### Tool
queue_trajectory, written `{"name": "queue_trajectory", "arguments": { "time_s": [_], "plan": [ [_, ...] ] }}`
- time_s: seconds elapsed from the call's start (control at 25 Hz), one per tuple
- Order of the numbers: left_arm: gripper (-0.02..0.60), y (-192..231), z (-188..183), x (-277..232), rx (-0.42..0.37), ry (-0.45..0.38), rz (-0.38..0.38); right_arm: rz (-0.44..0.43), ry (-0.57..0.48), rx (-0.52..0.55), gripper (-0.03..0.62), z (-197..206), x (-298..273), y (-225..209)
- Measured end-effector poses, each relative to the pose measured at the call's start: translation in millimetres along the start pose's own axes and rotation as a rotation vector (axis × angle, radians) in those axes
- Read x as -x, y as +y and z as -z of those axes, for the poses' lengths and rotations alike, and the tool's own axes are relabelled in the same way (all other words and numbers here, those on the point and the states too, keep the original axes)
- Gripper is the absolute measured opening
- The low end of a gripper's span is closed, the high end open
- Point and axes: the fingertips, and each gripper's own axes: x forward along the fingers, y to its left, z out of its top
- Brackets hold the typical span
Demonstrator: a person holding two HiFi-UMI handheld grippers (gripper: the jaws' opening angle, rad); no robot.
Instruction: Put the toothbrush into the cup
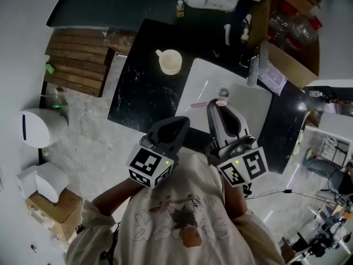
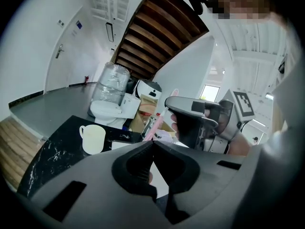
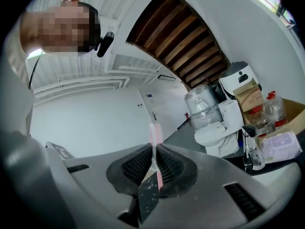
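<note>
White sink [image 1: 205, 80], toilet [image 2: 107, 110], cardboard box [image 1: 291, 63]

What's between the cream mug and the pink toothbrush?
Head view: only bare black marble countertop and the white sink's rim separate cream mug from pink toothbrush.

No readable text anywhere

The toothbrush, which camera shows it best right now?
The right gripper view: the pink toothbrush stands close up, clamped in the right hand-held gripper. The head view shows the toothbrush small, sticking sideways from that gripper over the sink. The left gripper view shows only a pink stretch of it.
</note>
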Motion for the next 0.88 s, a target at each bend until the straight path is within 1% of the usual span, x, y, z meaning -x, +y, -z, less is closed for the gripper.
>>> {"name": "queue_trajectory", "arguments": {
  "time_s": [0.08,0.24,0.48,0.72,0.88],
  "plan": [
    [0.014,4,10,-10,-0.014,0.015,-0.022,-0.022,0.016,-0.002,0.041,3,-2,-9],
    [0.014,6,25,-10,0.024,0.039,-0.077,-0.060,0.030,-0.017,0.041,4,-2,-13],
    [0.014,8,9,-14,0.038,-0.007,-0.113,-0.085,0.006,-0.015,0.041,-7,-14,-18],
    [0.014,24,-1,-15,0.057,-0.034,-0.133,-0.064,0.031,0.010,0.041,2,-28,-25],
    [0.014,46,-9,-16,0.029,-0.050,-0.133,-0.085,0.026,0.018,0.041,7,-44,-18]
  ]
}}
